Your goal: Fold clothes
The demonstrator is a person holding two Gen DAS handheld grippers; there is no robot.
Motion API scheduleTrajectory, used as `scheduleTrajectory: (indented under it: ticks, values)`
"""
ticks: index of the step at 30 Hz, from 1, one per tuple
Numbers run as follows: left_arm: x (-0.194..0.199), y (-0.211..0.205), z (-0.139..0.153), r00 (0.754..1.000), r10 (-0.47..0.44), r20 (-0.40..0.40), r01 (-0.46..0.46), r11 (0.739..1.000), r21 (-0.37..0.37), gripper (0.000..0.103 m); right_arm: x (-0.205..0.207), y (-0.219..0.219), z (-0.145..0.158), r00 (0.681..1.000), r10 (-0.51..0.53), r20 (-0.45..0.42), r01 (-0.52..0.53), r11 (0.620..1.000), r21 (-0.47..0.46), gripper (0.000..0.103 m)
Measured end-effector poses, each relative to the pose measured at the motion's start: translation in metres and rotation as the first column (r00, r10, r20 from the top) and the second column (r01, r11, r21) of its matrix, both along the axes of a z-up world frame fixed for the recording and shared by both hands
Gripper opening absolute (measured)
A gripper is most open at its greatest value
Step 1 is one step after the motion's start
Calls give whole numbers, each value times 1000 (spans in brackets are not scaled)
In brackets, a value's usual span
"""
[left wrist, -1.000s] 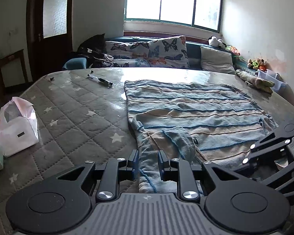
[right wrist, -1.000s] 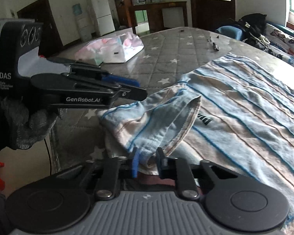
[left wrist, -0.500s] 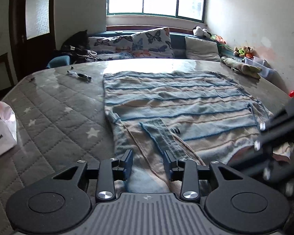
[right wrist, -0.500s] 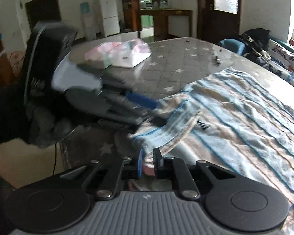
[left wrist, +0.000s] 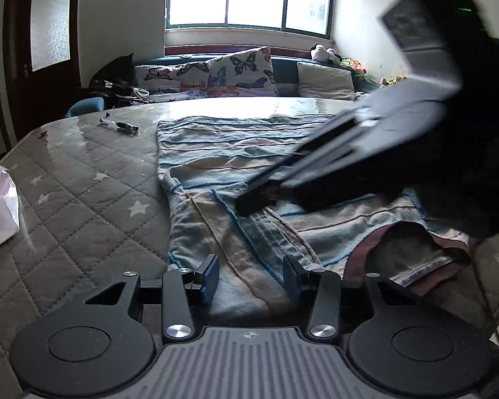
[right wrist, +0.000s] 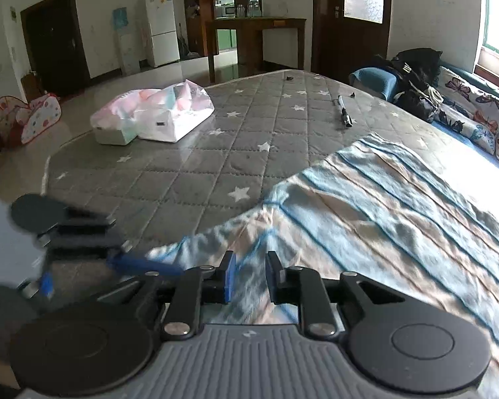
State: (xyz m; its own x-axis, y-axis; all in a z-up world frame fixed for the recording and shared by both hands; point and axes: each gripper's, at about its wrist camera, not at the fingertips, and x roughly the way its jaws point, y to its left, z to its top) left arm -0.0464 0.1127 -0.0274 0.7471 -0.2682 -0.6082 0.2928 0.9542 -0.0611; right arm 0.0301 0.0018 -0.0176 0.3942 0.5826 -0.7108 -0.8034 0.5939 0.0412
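A blue and beige striped garment (left wrist: 236, 153) lies spread on the quilted grey table cover, with a sleeve folded inward over its near left part (left wrist: 249, 232). My left gripper (left wrist: 251, 277) is open and empty just above the garment's near edge. My right gripper (right wrist: 249, 277) is open over the garment (right wrist: 382, 206), holding nothing. In the left wrist view the right gripper (left wrist: 332, 163) crosses above the garment as a blurred dark shape. The left gripper shows blurred at the lower left of the right wrist view (right wrist: 83, 232).
A pen (left wrist: 119, 126) lies on the table's far left. A white and pink plastic bag (right wrist: 156, 113) sits on the far side of the table cover. A sofa with butterfly cushions (left wrist: 216, 73) stands behind the table. A second pinkish garment (left wrist: 415, 252) lies at the near right.
Both grippers have let go of the sleeve and opened. The sleeve now lies flat on the garment. The right gripper has swung over the garment and the left has drawn back.
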Motion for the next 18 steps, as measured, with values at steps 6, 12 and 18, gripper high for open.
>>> scheduleTrajectory:
  ticks: [6,12,18]
  values:
    - [-3,4,-2,1000,9,-9,-9,1000,-15,46,22,26,-19,1000,2,-22,-3,999,-36,19]
    - [-8,8,4,1000,25,5,-25,999,-26,48,23,28,-14,1000,4,1,-4,999,-38,19]
    - [-17,19,9,998,57,9,-57,997,-54,48,5,21,-8,997,72,8,-71,996,-60,22]
